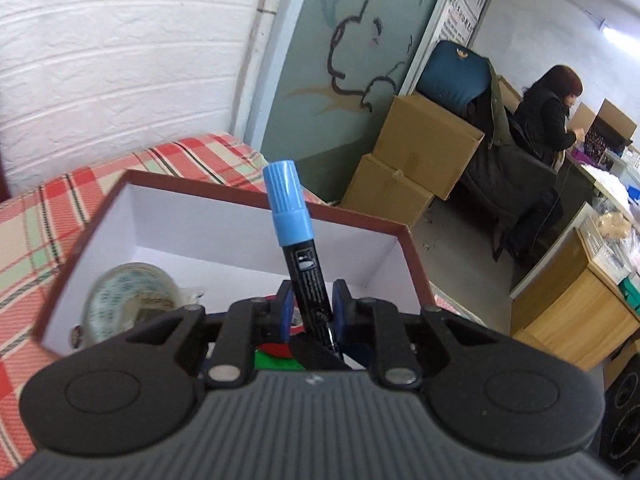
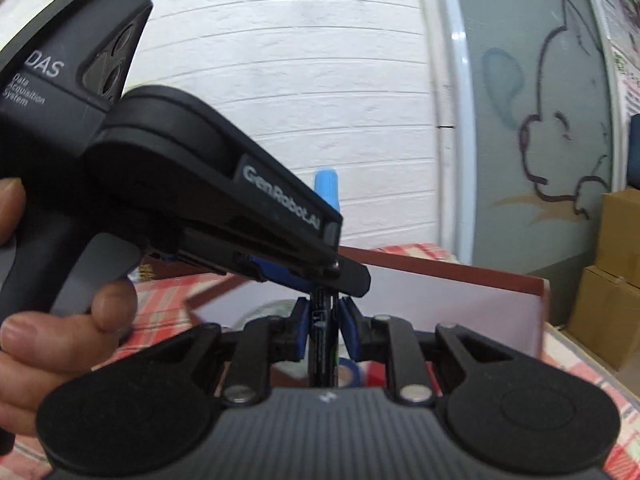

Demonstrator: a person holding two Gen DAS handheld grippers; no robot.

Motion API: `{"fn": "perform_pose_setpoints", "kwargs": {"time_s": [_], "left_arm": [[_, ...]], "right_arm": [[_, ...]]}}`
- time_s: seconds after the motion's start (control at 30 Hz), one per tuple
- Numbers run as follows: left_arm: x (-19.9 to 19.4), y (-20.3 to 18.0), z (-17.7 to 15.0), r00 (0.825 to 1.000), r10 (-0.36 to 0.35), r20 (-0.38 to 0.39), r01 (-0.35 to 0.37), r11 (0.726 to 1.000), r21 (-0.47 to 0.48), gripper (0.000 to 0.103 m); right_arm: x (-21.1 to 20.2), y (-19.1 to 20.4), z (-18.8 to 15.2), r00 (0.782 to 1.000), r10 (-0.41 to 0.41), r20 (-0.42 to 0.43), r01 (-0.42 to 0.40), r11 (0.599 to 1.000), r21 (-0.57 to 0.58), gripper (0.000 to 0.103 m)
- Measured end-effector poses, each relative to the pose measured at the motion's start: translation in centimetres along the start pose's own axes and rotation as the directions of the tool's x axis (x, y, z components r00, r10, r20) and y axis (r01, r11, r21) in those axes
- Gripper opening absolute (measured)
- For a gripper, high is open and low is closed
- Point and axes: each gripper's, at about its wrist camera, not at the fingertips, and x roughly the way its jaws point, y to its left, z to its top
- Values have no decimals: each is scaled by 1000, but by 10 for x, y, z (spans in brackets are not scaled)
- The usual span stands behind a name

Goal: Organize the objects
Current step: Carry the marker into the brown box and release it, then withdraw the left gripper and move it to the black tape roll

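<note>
Currently both tools clamp one marker (image 1: 298,256): left tool (image 1: 310,304), right tool (image 2: 322,320); next, one releases, other drops it in box (image 1: 224,208)

Left tool (image 2: 320,268) housing: "DAS", with "Data Acquisition System" printed beneath in white.
Left tool arm: "GenRobot.AI" is read along its side.
Marker (image 1: 298,248) barrel: small white print is seen, too fine to be read.
</note>
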Motion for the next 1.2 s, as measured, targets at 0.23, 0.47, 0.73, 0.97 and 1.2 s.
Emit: {"fn": "perform_pose_setpoints", "kwargs": {"time_s": [0.23,0.47,0.73,0.97,1.2], "left_arm": [[16,1,-5,994,102,-37,-100,994,36,33],[-38,27,-15,991,124,53,-123,992,-8,34],[-126,104,-76,946,297,131,-285,953,-104,34],[-153,191,-145,812,584,-7,-574,796,-191,34],[-192,262,-194,662,749,16,-710,634,-307,49]], "right_arm": [[25,-25,-12,994,-71,-79,73,997,28,34],[4,-16,-17,998,-68,8,67,996,58,34],[-25,49,-26,992,51,113,-46,998,-49,40],[12,121,-61,962,239,-132,-250,965,-82,41],[59,188,-83,906,304,-294,-353,927,-129,52]]}}
